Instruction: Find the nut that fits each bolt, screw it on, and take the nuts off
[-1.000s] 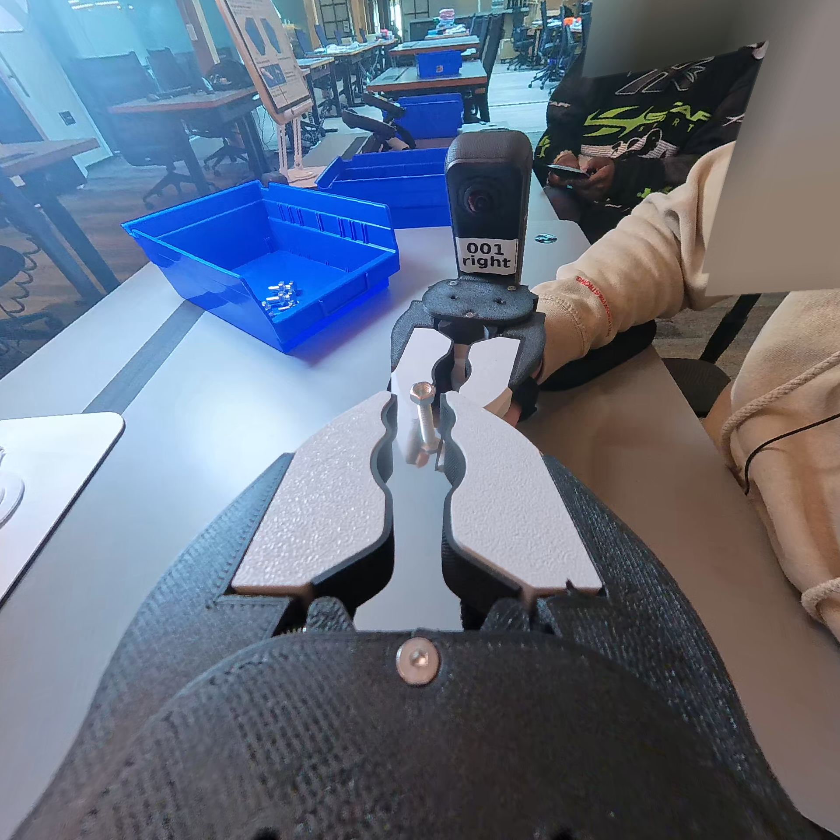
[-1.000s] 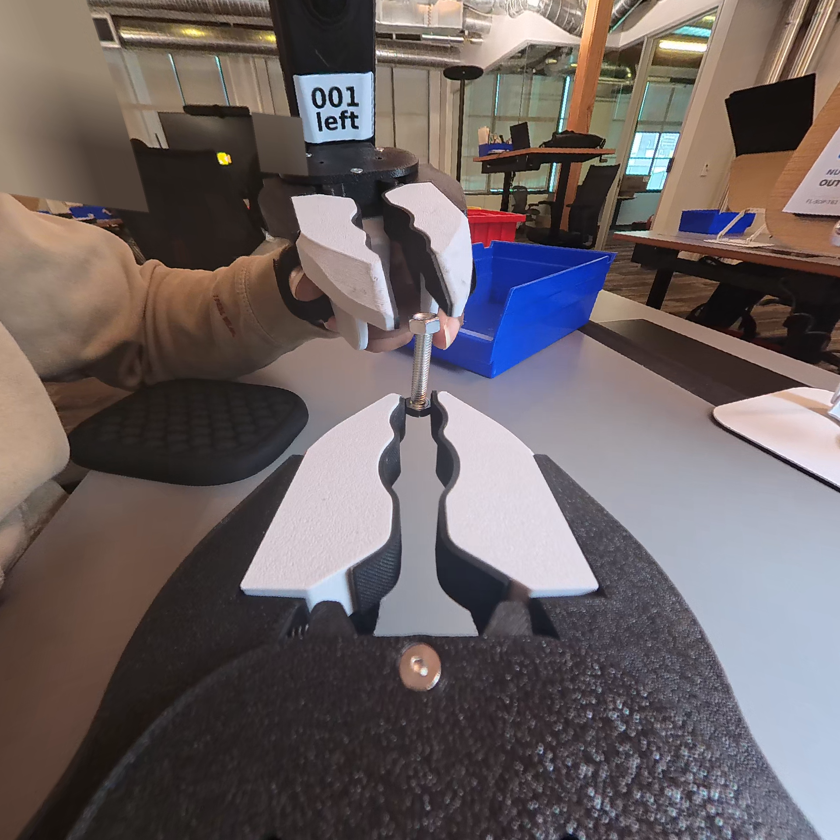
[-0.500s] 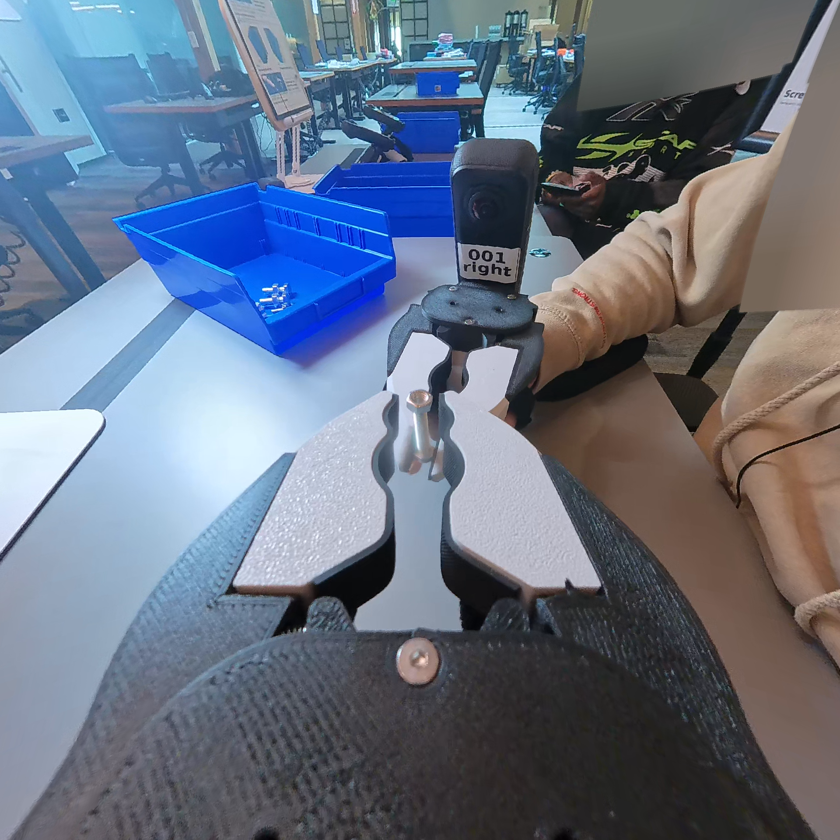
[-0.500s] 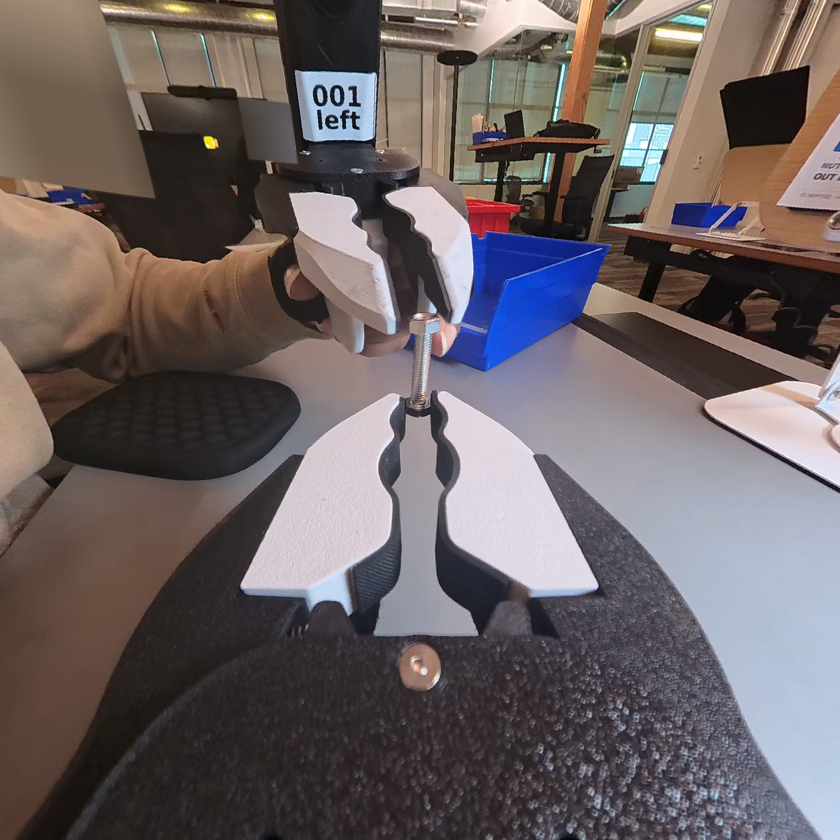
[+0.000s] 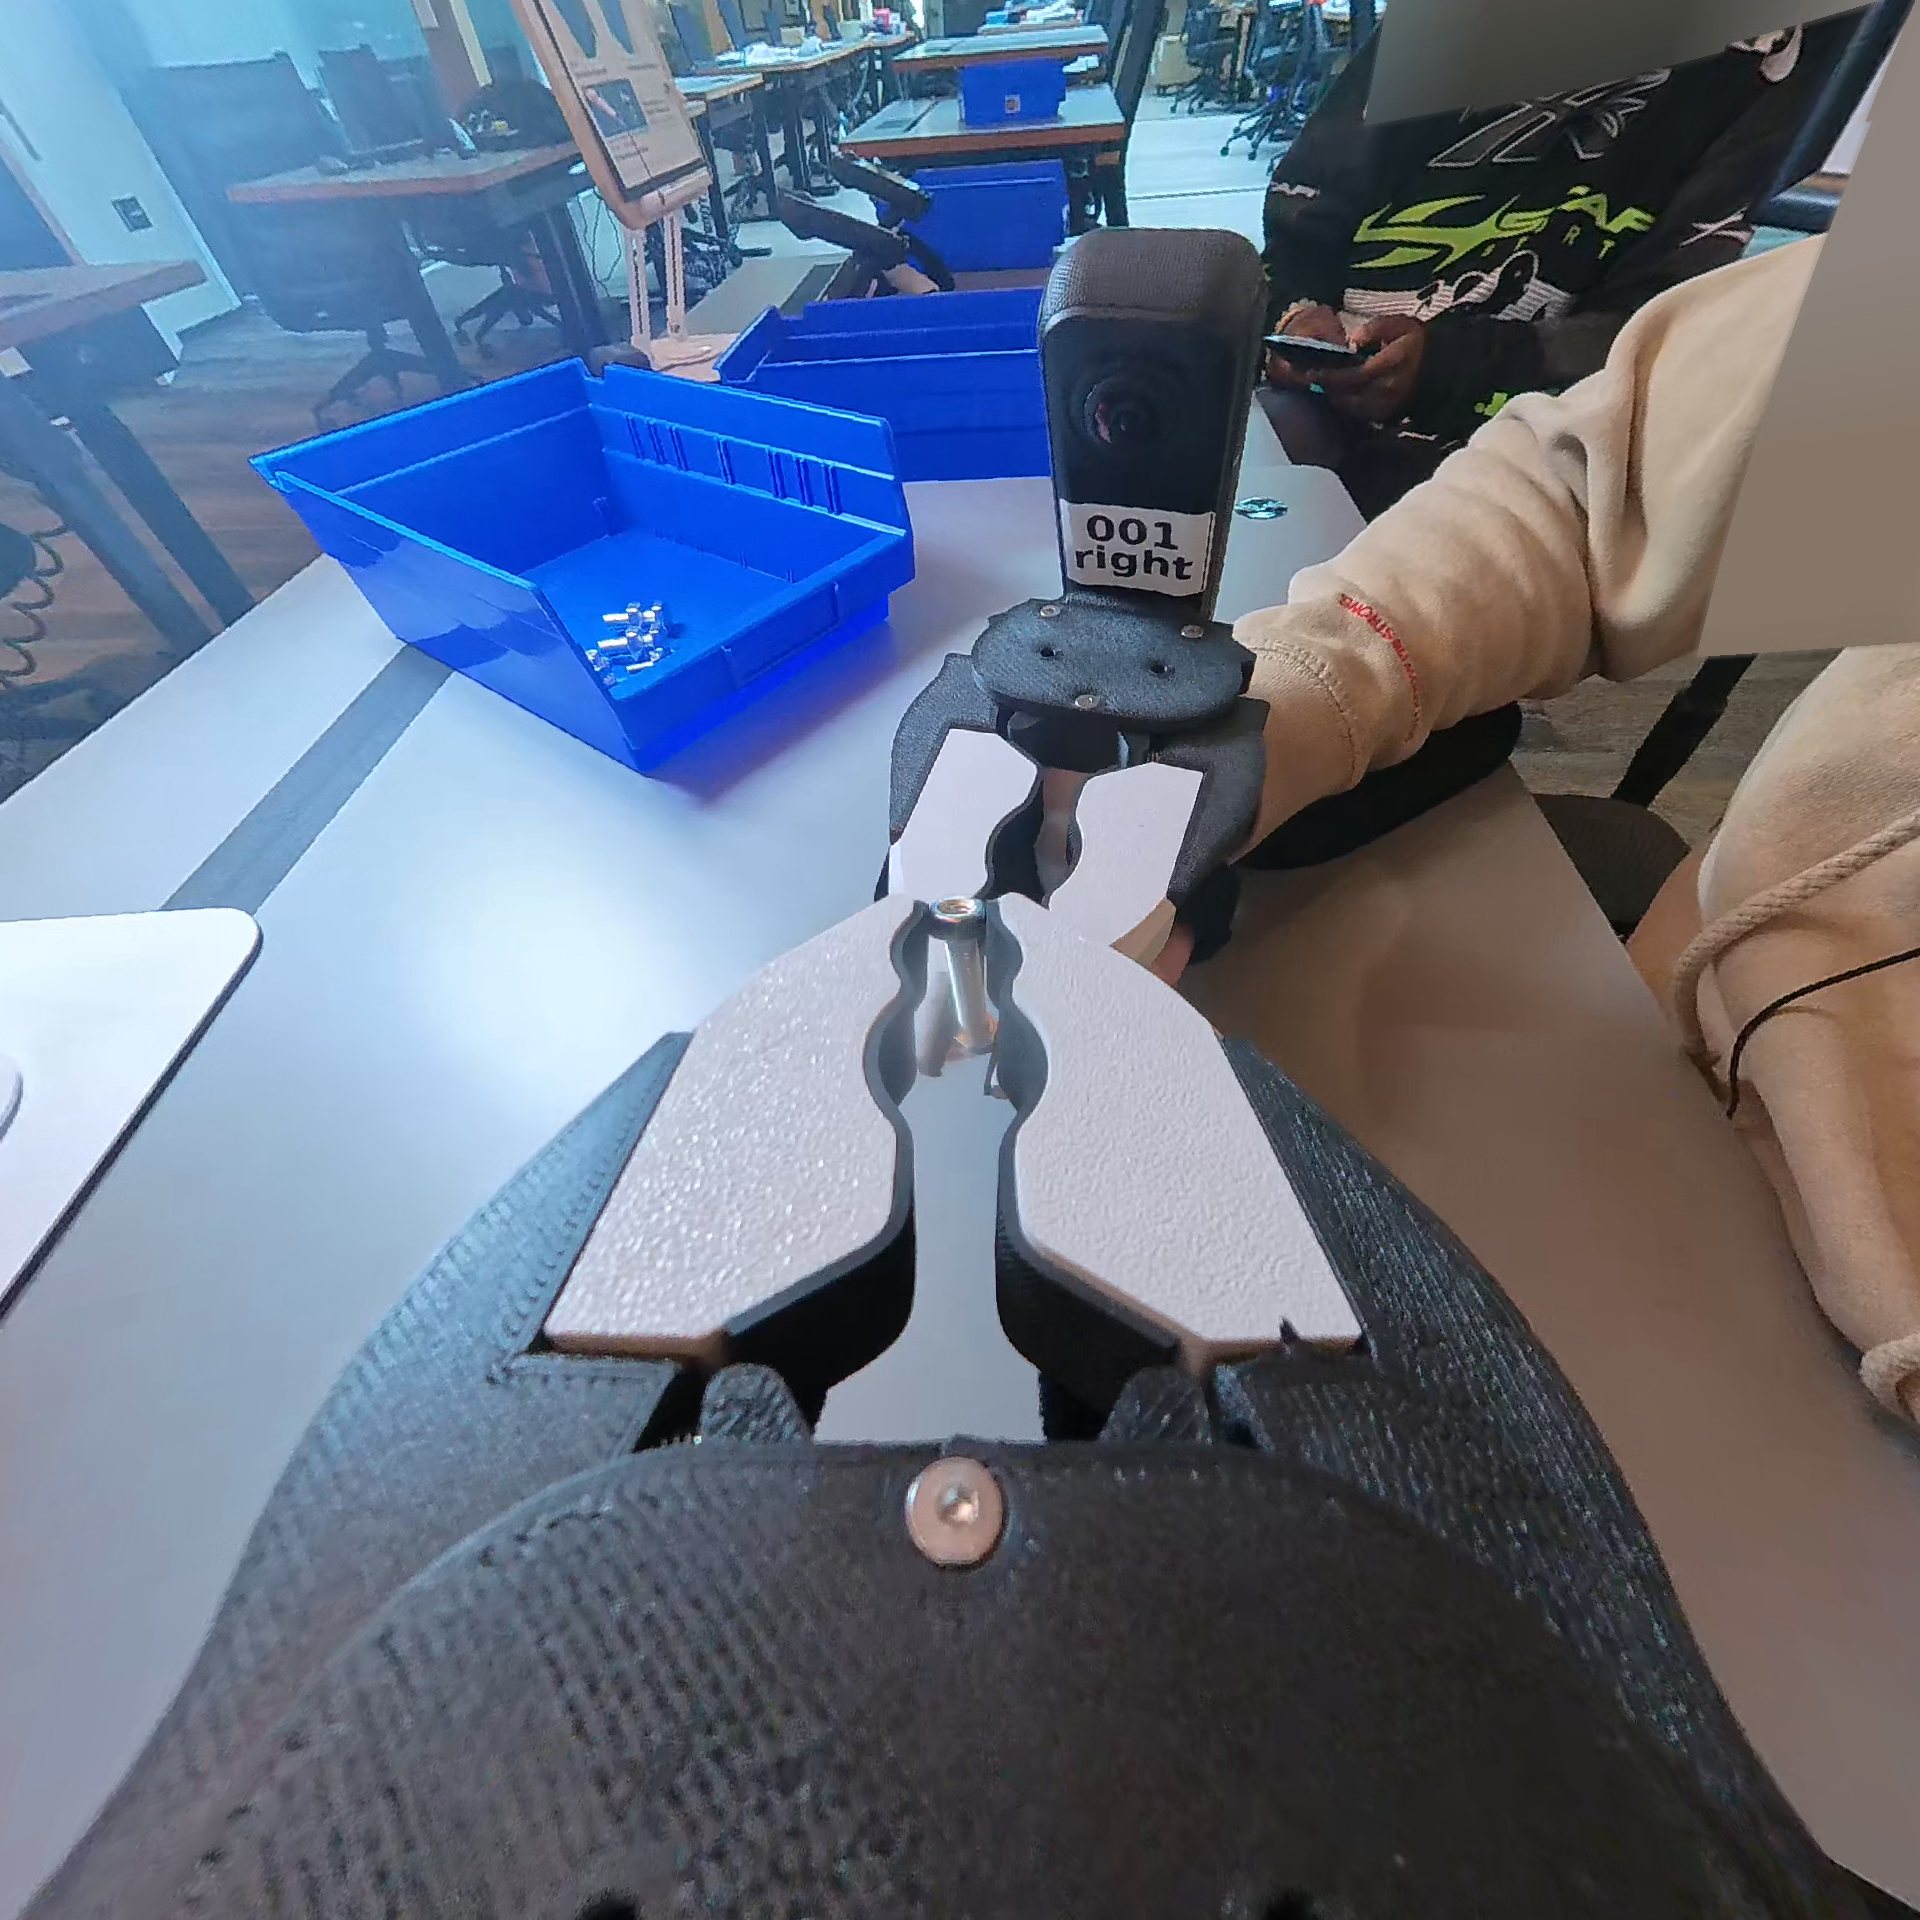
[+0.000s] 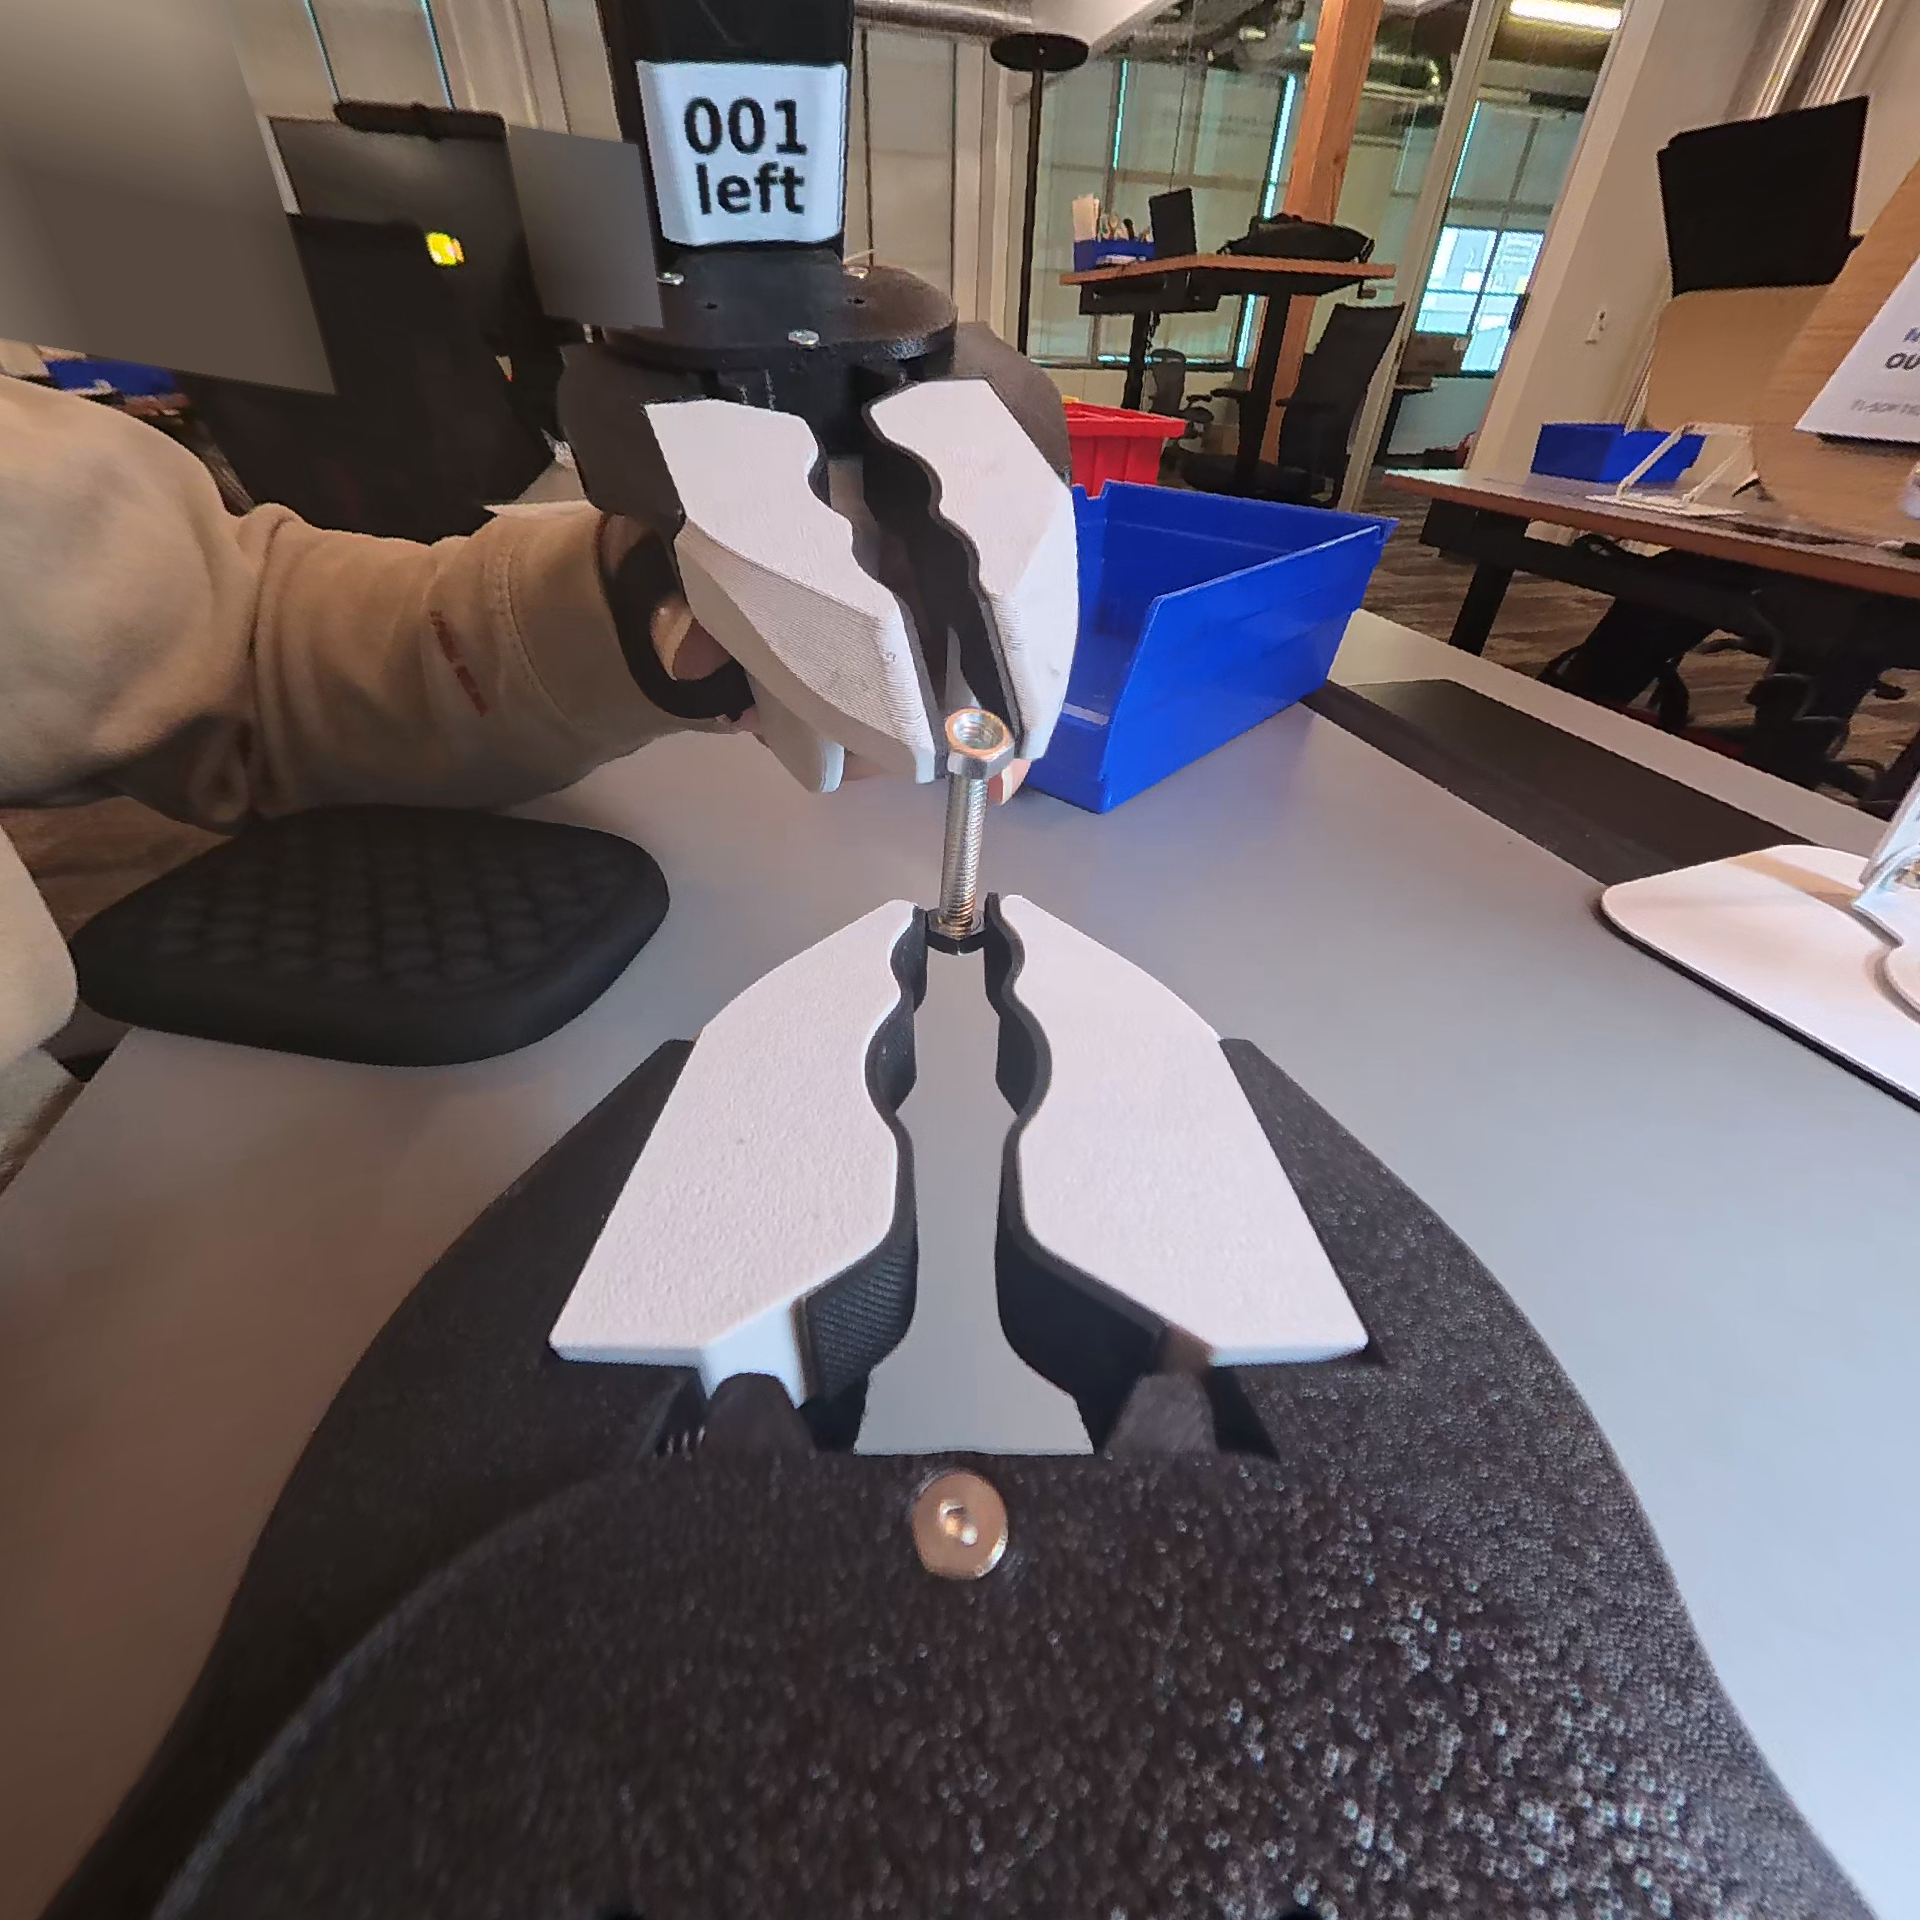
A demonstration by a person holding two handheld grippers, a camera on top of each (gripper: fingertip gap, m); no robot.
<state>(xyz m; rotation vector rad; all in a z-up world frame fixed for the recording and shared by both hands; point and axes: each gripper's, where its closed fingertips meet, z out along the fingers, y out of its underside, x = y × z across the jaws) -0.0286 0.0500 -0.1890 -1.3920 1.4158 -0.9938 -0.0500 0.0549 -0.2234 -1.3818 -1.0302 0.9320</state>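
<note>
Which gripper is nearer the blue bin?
Left. The left gripper, holding the bolt head, is right beside the blue bin; the right gripper sits farther back.

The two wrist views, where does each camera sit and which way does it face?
Left wrist view: on the left tongs, facing the right tongs and a cream sleeve.
Right wrist view: on the right tongs, facing the left tongs.
Shared: the silver threaded bolt, the blue plastic bin, the grey table.
</note>
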